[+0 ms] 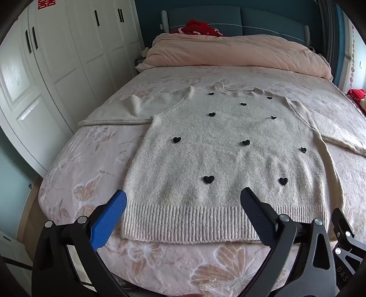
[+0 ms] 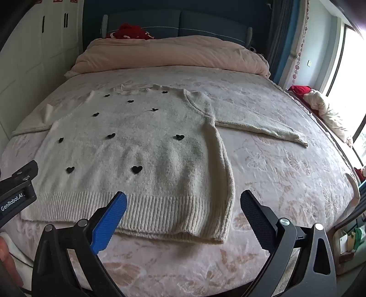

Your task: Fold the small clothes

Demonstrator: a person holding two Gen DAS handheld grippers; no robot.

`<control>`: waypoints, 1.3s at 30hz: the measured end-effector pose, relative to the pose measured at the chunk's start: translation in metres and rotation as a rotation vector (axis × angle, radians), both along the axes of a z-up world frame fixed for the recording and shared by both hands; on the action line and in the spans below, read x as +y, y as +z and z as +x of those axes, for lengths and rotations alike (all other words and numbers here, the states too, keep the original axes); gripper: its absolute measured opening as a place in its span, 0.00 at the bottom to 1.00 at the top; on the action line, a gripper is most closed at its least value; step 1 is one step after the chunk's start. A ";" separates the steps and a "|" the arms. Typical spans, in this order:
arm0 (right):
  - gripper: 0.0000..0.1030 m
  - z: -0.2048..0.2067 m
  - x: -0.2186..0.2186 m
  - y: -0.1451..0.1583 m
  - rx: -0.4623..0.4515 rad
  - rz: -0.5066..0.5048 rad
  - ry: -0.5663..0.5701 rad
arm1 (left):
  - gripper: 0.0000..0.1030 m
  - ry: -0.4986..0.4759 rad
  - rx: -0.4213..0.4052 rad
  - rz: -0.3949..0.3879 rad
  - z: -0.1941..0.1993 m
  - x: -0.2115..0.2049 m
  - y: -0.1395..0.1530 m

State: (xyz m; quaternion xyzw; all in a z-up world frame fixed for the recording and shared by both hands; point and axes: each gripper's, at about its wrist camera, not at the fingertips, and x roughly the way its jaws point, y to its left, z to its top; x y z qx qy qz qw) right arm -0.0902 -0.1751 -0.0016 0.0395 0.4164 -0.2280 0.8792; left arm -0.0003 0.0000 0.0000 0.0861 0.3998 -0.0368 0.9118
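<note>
- A cream sweater (image 1: 205, 160) with black hearts lay flat across the frame's centre on the floral bedspread (image 1: 91, 160).
- The left gripper (image 1: 183, 208) hovered spread at the lower edge.
- The right gripper (image 2: 183, 208) likewise gaped, empty.

Place: a home bedroom.
Bed (image 1: 96, 160): wide, under a pink floral cover.
Duvet (image 1: 240, 52): peach, bunched at the head.
Headboard (image 1: 205, 20): teal, padded.
Wardrobe (image 1: 68, 45): white, panelled doors, dark handles.
Window (image 2: 352, 64): bright, beside a curtain (image 2: 281, 34).
</note>
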 end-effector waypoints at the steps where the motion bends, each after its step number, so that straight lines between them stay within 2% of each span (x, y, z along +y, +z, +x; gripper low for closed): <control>1: 0.95 0.000 0.000 0.000 0.000 -0.002 0.003 | 0.94 0.002 -0.001 0.002 0.000 0.000 0.000; 11: 0.95 -0.002 -0.004 0.003 -0.005 0.010 0.007 | 0.94 0.013 -0.003 0.015 -0.001 0.007 -0.003; 13: 0.95 -0.003 -0.003 0.002 -0.006 0.012 0.008 | 0.94 -0.007 -0.003 0.015 -0.006 -0.009 -0.001; 39: 0.95 0.001 0.002 0.002 -0.007 0.024 0.007 | 0.94 -0.025 0.003 0.034 -0.008 -0.009 -0.008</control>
